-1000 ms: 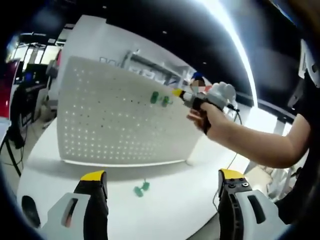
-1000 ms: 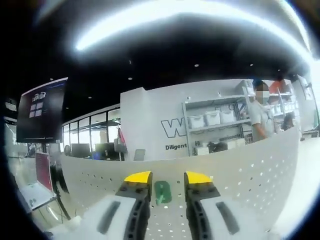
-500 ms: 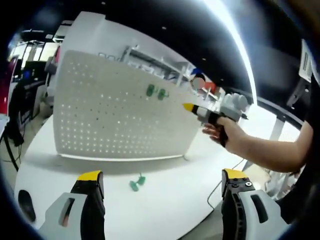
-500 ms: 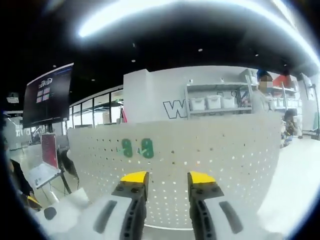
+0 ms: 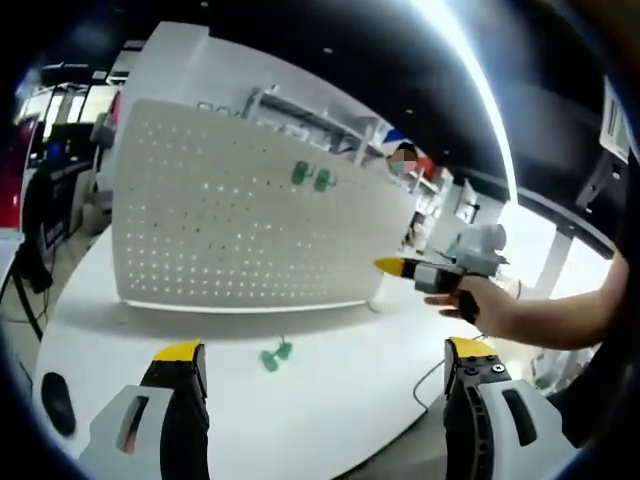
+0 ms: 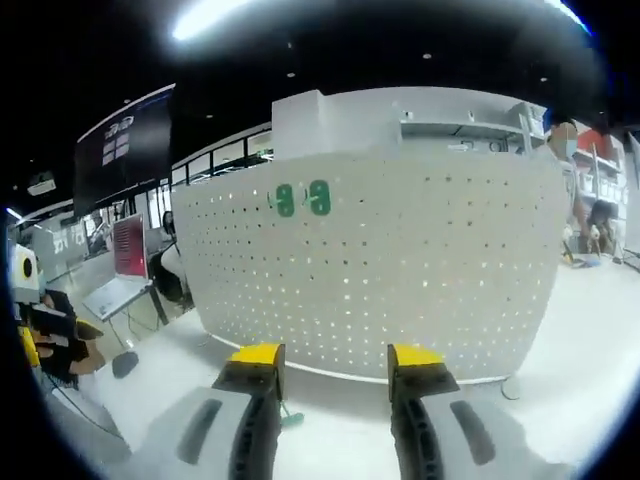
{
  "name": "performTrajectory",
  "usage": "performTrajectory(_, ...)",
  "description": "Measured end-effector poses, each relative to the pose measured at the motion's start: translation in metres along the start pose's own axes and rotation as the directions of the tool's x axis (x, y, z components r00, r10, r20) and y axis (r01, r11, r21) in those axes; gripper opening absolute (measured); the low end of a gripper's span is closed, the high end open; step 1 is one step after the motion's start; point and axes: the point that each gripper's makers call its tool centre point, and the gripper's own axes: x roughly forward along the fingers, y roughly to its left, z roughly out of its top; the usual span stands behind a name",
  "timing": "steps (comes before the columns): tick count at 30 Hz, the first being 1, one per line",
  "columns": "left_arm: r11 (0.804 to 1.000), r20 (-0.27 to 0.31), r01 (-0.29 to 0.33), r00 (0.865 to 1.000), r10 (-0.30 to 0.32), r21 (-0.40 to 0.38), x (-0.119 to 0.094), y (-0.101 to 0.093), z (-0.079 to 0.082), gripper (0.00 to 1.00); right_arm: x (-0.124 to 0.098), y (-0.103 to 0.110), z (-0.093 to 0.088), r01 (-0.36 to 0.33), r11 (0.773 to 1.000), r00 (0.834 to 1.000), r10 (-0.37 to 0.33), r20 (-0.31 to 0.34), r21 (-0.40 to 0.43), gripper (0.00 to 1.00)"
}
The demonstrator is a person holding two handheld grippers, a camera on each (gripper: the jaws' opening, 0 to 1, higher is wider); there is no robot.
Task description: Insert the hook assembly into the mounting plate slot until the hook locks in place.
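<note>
A white pegboard [image 5: 230,215] [image 6: 400,260] stands upright on the round white table [image 5: 330,400]. Two green hooks [image 5: 300,173] [image 5: 322,180] hang side by side near its top, and they are also in the right gripper view [image 6: 286,199] [image 6: 318,196]. A third green hook [image 5: 272,354] [image 6: 290,418] lies loose on the table in front of the board. My left gripper [image 5: 322,350] is wide open and empty, low over the table's near edge. My right gripper [image 6: 335,354] [image 5: 415,270] is open and empty, held well back from the board by a hand [image 5: 485,305].
A small black object [image 5: 55,410] [image 6: 125,363] lies on the table off the board's left end. A cable [image 5: 440,370] runs over the table's right edge. Shelving and people stand behind the board. The person's forearm [image 5: 570,320] reaches in from the right.
The right gripper has pulled back from the board's top, down and away, leaving the green hook it held hanging beside the other. The left gripper has barely moved.
</note>
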Motion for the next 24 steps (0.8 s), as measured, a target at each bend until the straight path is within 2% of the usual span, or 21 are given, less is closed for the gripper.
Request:
performTrajectory(4, 1.0, -0.019, -0.002, 1.0, 0.002, -0.004, -0.003, -0.001, -0.007, 1.0, -0.014, -0.005, -0.024, -0.006, 1.0, 0.999, 0.008, -0.048, 0.026, 0.42)
performTrajectory(10, 1.0, -0.047, -0.017, 0.999, 0.016, -0.004, -0.007, 0.001, -0.017, 0.99, -0.035, -0.005, -0.049, -0.004, 1.0, 0.995, 0.006, -0.096, 0.025, 0.44)
performTrajectory(14, 0.998, -0.115, -0.055, 0.992, 0.058, 0.037, -0.011, 0.008, -0.032, 0.98, -0.044, 0.001, -0.064, -0.021, 0.999, 0.991, 0.024, -0.128, 0.025, 0.46)
performTrajectory(19, 0.998, -0.117, -0.059, 0.991, 0.06, 0.015, -0.014, 0.008, -0.037, 0.98, -0.052, 0.004, -0.071, -0.035, 0.999, 0.989, 0.04, -0.142, 0.04, 0.49)
performTrajectory(24, 0.997, -0.155, -0.077, 0.985, 0.078, 0.007, -0.019, 0.011, -0.049, 0.98, -0.06, 0.01, -0.08, -0.063, 0.997, 0.982, 0.068, -0.176, 0.034, 0.49)
